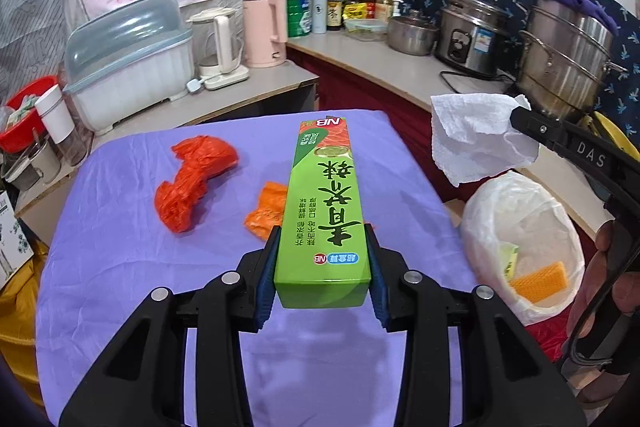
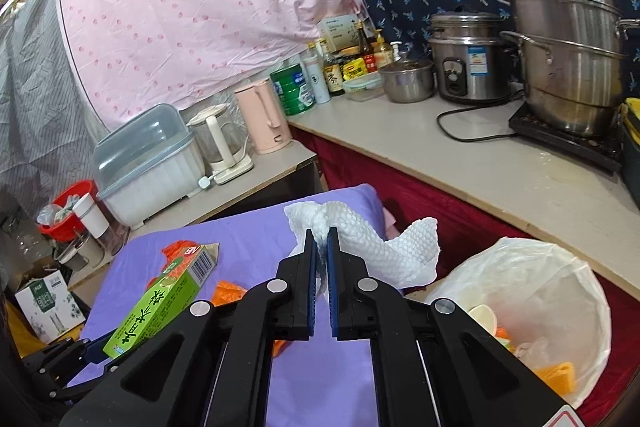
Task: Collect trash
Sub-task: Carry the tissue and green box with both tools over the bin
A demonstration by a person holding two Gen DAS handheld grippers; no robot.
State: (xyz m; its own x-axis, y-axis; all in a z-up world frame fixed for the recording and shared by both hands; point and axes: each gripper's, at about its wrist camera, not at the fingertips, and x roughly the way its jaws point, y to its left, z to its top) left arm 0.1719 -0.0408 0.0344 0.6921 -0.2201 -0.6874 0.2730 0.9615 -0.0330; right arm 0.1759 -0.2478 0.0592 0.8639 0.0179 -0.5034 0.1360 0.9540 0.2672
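Observation:
My left gripper [image 1: 322, 239] is shut on a long green box [image 1: 322, 211] and holds it above the purple table [image 1: 120, 267]; the box also shows in the right wrist view [image 2: 160, 299]. My right gripper [image 2: 322, 233] is shut on a crumpled white paper towel [image 2: 376, 251], held up beside the table's right edge; the towel also shows in the left wrist view [image 1: 476, 139]. A white-lined trash bin [image 1: 520, 247] stands low at the right, with an orange piece and other scraps inside. A red plastic bag [image 1: 192, 183] and an orange wrapper [image 1: 266, 211] lie on the table.
A counter [image 2: 460, 167] runs along the right with steel pots [image 2: 568, 55], a rice cooker [image 2: 464, 59] and bottles. To the left stand a pink kettle [image 1: 264, 31], a glass kettle [image 1: 216, 47] and a lidded dish rack [image 1: 128, 67].

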